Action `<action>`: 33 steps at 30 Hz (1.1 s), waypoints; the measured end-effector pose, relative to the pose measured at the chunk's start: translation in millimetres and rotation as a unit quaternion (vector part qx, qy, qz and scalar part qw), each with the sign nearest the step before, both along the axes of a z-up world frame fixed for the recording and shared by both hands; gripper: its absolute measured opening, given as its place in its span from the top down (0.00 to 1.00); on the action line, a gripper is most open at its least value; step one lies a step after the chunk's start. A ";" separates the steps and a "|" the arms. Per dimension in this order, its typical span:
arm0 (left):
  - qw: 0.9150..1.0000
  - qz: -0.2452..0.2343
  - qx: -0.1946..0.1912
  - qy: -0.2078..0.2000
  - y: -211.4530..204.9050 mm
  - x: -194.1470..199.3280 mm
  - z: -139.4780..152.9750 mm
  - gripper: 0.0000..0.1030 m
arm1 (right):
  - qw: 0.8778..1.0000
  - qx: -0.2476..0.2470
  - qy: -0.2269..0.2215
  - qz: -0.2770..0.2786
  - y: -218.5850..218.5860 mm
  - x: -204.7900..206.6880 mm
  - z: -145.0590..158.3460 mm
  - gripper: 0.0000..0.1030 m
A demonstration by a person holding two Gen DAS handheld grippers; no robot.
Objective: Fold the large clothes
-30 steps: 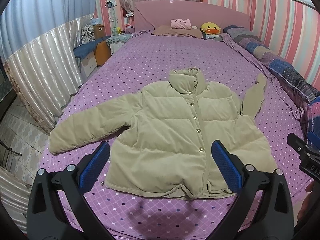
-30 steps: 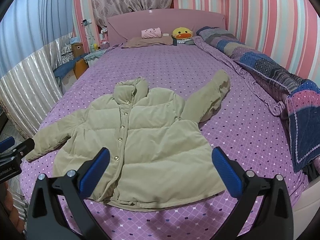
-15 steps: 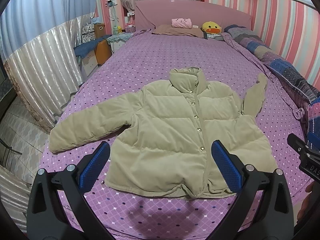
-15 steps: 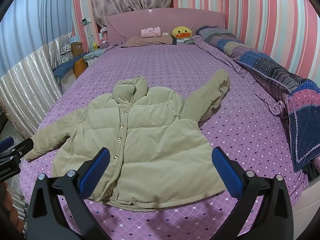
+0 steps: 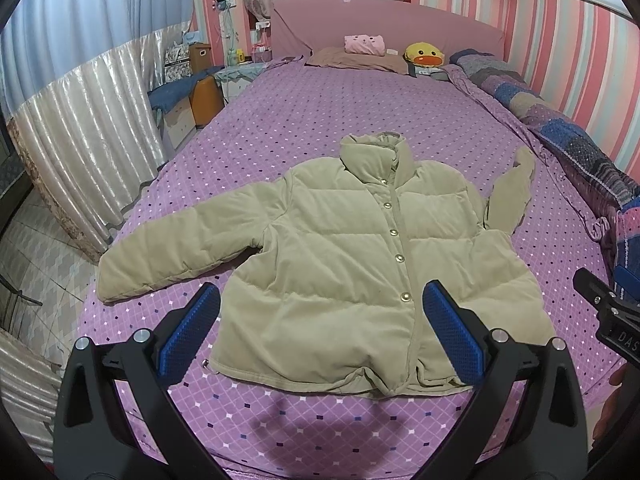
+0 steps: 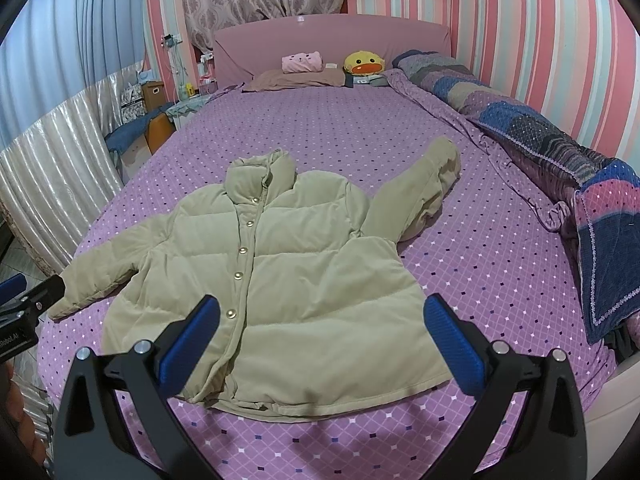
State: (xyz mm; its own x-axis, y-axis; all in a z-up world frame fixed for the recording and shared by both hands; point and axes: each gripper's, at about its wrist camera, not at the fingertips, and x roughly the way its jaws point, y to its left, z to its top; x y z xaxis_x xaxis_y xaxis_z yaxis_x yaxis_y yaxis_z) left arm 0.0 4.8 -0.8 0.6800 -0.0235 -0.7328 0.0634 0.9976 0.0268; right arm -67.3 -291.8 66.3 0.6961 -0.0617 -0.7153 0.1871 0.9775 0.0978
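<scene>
Both grippers, left gripper (image 5: 321, 322) and right gripper (image 6: 322, 324), still spread wide above unmoved jacket (image 5: 360, 248).

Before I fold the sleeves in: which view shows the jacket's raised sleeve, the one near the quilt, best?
The right wrist view: the raised sleeve shows broad and whole, from shoulder to cuff. In the left wrist view the same sleeve appears narrower, near the picture's right side.

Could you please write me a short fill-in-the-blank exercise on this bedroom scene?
1. The beige puffer jacket lies flat on the ____ bedspread.
2. The left gripper and the right gripper both have their jaws ____.
3. The jacket's front is fastened with a row of ____.
4. Beside the pink pillow sits a yellow ____ plush.

Missing words: purple; open; snap buttons; duck
</scene>
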 end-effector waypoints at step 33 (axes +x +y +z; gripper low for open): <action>1.000 0.015 0.001 0.007 14.1 9.9 -7.4 0.03 | 1.000 -0.002 -0.001 0.004 8.6 16.7 -2.8 0.02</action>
